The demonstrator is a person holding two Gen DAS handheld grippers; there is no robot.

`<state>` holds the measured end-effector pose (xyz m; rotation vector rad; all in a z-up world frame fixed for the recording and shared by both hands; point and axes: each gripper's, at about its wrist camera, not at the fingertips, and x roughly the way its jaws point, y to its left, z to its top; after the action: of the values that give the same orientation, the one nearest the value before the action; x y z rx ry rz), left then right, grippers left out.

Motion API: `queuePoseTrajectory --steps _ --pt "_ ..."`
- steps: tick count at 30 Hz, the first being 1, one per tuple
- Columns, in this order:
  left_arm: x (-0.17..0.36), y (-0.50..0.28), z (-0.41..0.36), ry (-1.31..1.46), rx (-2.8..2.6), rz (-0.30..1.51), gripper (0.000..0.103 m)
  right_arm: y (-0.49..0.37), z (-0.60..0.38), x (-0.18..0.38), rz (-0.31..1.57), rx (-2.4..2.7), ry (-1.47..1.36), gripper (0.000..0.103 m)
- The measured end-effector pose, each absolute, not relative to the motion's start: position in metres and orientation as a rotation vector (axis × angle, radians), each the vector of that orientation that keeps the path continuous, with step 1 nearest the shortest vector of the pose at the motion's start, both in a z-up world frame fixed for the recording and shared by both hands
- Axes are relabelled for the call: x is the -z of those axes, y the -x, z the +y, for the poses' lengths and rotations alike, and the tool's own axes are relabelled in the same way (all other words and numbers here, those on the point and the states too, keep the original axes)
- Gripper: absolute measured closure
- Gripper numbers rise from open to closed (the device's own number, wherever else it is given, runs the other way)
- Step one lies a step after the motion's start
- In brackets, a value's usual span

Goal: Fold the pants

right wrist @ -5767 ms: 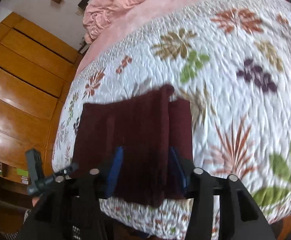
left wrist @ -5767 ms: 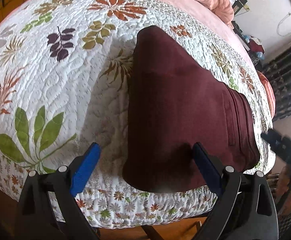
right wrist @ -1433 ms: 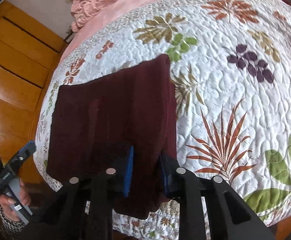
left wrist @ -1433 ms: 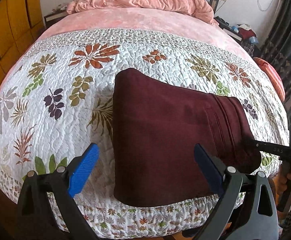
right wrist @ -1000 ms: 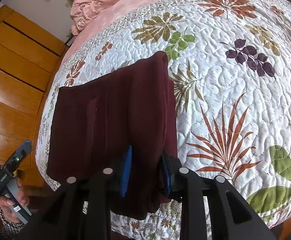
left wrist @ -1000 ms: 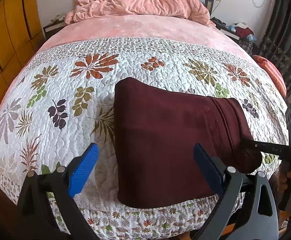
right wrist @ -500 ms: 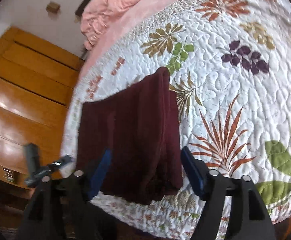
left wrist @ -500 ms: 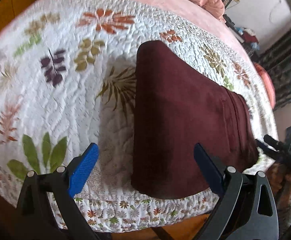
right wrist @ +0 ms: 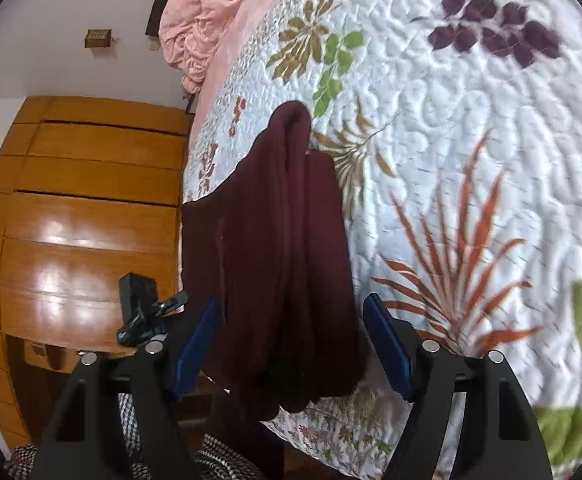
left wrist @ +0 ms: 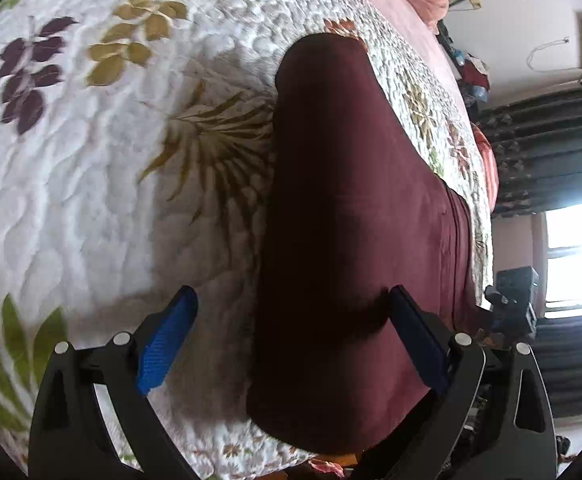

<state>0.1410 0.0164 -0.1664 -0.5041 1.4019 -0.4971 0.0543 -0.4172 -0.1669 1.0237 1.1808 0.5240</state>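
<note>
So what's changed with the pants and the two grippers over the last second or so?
The right gripper, which was shut on the near edge of the maroon pants, has opened and let go. The left gripper has stayed open but dropped closer over the pants. The pants remain folded on the floral quilt.

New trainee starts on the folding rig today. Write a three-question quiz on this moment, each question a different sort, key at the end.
1. True or false: the left gripper is clamped on the maroon pants.
2. Multiple choice: the pants lie on A) a wooden floor, B) the floral quilt, C) a chair.
3. Fill in: the right gripper has its jaws ____ on either side of the pants' near end.

Key: 1 false, its jaws are open; 2 B; 3 open.
</note>
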Motion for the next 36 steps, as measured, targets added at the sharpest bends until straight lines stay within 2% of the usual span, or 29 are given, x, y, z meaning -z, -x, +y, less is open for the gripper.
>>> queuePoseTrajectory --steps 14,17,20,21,22,23,25,30,36 --pt "0.178 -0.153 -0.025 0.584 0.682 1.451 0.01 -0.081 -0.394 0.182 1.226 -0.598 -0.987 0.026" --pt "0.188 -0.154 -0.025 0.563 0.619 1.485 0.039 -0.085 -0.392 0.19 1.248 -0.581 -1.019 0.026" --pt "0.189 -0.152 -0.027 0.579 0.604 1.485 0.047 -0.092 -0.386 0.189 1.248 -0.595 -1.014 0.025" --pt "0.186 -0.151 -0.029 0.565 0.604 1.479 0.054 -0.093 -0.383 0.187 1.247 -0.606 -0.998 0.033" --pt "0.182 -0.149 -0.031 0.56 0.607 1.468 0.058 -0.094 -0.376 0.183 1.251 -0.616 -0.942 0.046" --pt "0.179 -0.148 -0.031 0.569 0.61 1.459 0.064 -0.093 -0.373 0.18 1.251 -0.613 -0.905 0.051" --pt "0.177 -0.149 -0.031 0.587 0.611 1.449 0.068 -0.09 -0.374 0.174 1.228 -0.623 -0.915 0.062" --pt "0.173 -0.148 -0.03 0.668 0.612 1.413 0.072 -0.084 -0.37 0.159 1.173 -0.616 -0.92 0.066" --pt "0.137 -0.153 -0.046 0.695 0.679 1.307 0.073 -0.106 -0.359 0.11 1.114 -0.643 -0.796 0.067"
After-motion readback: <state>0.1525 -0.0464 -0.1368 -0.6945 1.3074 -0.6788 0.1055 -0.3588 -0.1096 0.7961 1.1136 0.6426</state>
